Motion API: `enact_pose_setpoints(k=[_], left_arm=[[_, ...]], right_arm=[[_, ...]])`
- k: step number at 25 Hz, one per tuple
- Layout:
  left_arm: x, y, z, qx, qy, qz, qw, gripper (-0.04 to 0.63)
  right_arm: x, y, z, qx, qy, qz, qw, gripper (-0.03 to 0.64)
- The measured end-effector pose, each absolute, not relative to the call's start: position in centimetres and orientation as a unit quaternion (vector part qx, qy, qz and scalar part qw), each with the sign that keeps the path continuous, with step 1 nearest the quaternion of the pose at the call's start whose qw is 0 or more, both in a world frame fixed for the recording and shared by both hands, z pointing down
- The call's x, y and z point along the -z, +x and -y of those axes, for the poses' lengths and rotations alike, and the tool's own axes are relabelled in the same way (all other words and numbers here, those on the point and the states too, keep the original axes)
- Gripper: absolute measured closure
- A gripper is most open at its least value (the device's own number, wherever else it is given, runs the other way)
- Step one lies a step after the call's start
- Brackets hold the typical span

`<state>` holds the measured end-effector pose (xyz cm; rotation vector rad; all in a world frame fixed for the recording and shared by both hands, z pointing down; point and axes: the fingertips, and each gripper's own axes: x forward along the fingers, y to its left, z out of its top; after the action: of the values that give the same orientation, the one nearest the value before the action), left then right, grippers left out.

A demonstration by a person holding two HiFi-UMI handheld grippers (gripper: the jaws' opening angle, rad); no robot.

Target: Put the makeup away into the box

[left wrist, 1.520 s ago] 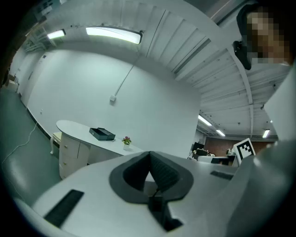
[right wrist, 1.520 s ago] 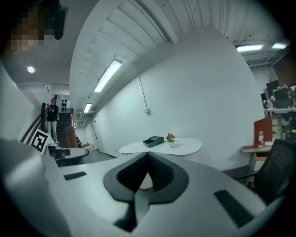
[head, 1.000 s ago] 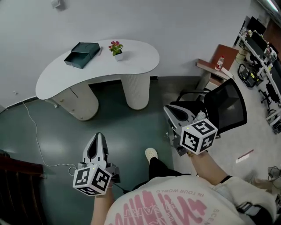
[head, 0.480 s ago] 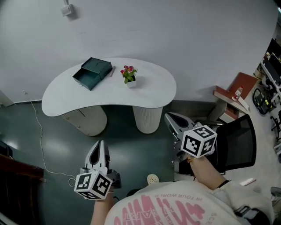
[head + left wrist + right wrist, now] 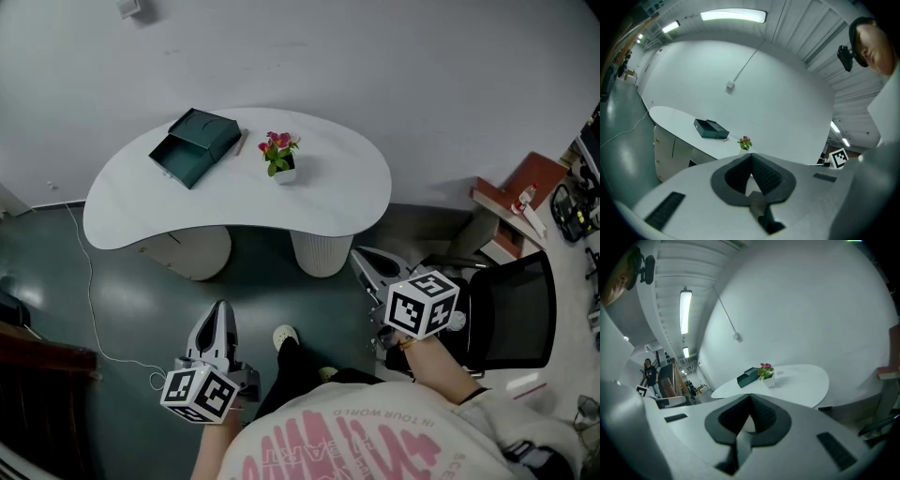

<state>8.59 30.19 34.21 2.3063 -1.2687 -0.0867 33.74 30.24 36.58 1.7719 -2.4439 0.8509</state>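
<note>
Dark green floor [image 5: 131, 272] underfoot, and standing on it with one pale shoe [image 5: 284, 335] poking out ahead; holding the left gripper [image 5: 222, 309] low at the left, jaws pressed together with nothing between them, its marker cube [image 5: 199, 392] close to the body; holding the right gripper [image 5: 362, 257] out at the right, likewise pinched shut and empty, aiming it toward the table; keeping a black chair [image 5: 514, 323] just beside the right gripper, and noting a thin white cable [image 5: 90, 281] trailing over the floor at the left; facing a white kidney-shaped table [image 5: 234, 202] on two round pedestals, well apart from both grippers; spotting a dark green box [image 5: 192, 147] on the far left part of the top, its tray seemingly slid partly out toward the near left; catching a slim pale stick [image 5: 241, 143] lying just beside the box's right side, between the box and a small white pot of pink flowers [image 5: 281, 157], too small for telling what sort of makeup; ending at a plain white wall [image 5: 375, 75] behind, with a low shelf [image 5: 506, 202] far off to the right.
</note>
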Motion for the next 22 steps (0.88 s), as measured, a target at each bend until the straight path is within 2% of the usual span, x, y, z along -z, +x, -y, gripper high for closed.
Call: enact_pose_setpoints(k=[6,17,22], left_arm=[[-35.9,9.8,-23.6,0.008,0.864,0.439,0.248,0.594],[-31.5,9.5,-9.1,0.025,0.89,0.403,0.212,0.594],[-32.2,9.1,-4.7,0.015,0.897,0.389,0.211,0.594]], right_arm=[[-38.6,34.8,-25.6,-0.285,0.583,0.76,0.023,0.62],[-34.3,35.8,-12.0,-0.249,0.622,0.742,-0.009,0.62],[-35.4,37.3,-8.5,-0.247,0.649,0.72,-0.008,0.618]])
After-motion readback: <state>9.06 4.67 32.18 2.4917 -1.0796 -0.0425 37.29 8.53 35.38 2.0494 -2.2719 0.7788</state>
